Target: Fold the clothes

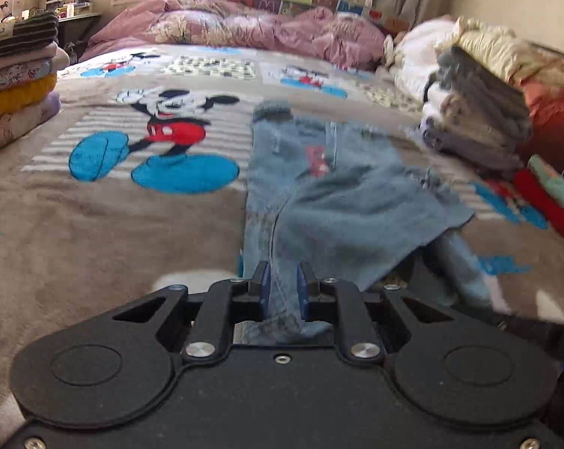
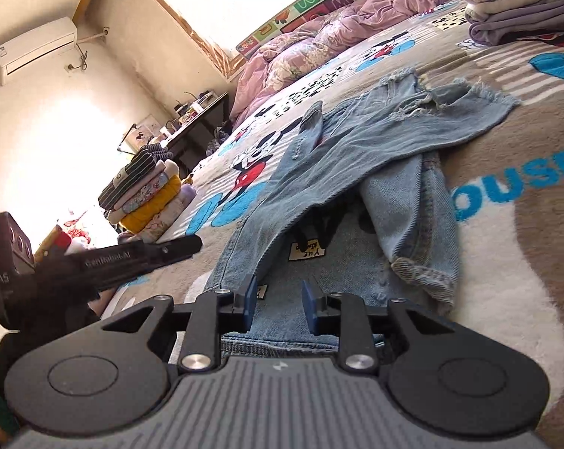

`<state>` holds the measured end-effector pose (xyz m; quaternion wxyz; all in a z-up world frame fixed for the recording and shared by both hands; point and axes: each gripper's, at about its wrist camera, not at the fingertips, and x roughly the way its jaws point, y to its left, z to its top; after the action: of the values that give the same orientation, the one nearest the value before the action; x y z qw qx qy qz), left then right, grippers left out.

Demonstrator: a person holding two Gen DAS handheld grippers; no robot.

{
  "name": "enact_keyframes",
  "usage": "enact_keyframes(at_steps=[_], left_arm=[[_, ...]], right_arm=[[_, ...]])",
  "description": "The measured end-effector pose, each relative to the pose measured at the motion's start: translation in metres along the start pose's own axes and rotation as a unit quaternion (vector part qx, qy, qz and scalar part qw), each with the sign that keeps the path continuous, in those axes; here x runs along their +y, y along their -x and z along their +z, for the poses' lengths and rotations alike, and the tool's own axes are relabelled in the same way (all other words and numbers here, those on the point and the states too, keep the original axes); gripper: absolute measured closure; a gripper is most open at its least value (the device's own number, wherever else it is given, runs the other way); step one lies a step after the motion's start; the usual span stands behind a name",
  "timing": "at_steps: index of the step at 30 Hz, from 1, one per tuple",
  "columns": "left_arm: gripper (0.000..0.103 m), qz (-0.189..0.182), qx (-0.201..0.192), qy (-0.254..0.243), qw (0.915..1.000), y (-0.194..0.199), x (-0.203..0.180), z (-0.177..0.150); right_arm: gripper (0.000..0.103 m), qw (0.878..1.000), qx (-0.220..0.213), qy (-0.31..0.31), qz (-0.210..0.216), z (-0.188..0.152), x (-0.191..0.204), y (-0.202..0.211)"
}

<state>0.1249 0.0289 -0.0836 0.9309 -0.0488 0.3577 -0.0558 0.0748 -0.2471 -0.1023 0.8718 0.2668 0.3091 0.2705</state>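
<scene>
Light blue ripped jeans [image 1: 342, 194] lie along the cartoon-mouse blanket, one leg folded over the other. My left gripper [image 1: 283, 284] is at the near end of the jeans, its blue pads [image 1: 266, 286] closed on a strip of denim that runs up between them. In the right wrist view the jeans [image 2: 356, 149] spread away from me, with a patch label showing under the lifted top layer. My right gripper [image 2: 279, 299] stands open over the waistband, denim lying between its blue pads [image 2: 250, 301] without being pinched. The left gripper's black body [image 2: 132, 258] reaches in from the left.
A stack of folded clothes [image 1: 16, 75] sits at the bed's left edge, and another pile of folded clothes [image 1: 476, 112] is at the right. A pink crumpled duvet [image 1: 226, 22] lies at the head. A desk [image 2: 196, 119] and a wall air conditioner [image 2: 35, 48] are beyond the bed.
</scene>
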Motion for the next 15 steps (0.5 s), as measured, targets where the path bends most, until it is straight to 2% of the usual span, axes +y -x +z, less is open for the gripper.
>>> enact_keyframes(at_steps=[2, 5, 12, 15], left_arm=[[0.089, -0.009, -0.014, 0.007, 0.9998, -0.001, 0.000, -0.012], [0.089, -0.020, -0.031, 0.007, 0.9993, 0.004, 0.003, 0.003], [0.089, -0.046, -0.068, 0.006, 0.9966, 0.015, 0.008, 0.040], [0.087, -0.057, -0.065, -0.020, 0.9960, -0.012, 0.000, 0.046]], right_arm=[[0.074, 1.000, -0.015, -0.006, -0.009, 0.004, -0.004, 0.007], [0.074, 0.999, -0.046, -0.025, -0.016, 0.011, -0.015, 0.024], [0.071, 0.985, -0.093, -0.136, -0.047, 0.023, -0.076, 0.038], [0.067, 0.976, -0.105, -0.183, -0.054, 0.024, -0.099, 0.038]])
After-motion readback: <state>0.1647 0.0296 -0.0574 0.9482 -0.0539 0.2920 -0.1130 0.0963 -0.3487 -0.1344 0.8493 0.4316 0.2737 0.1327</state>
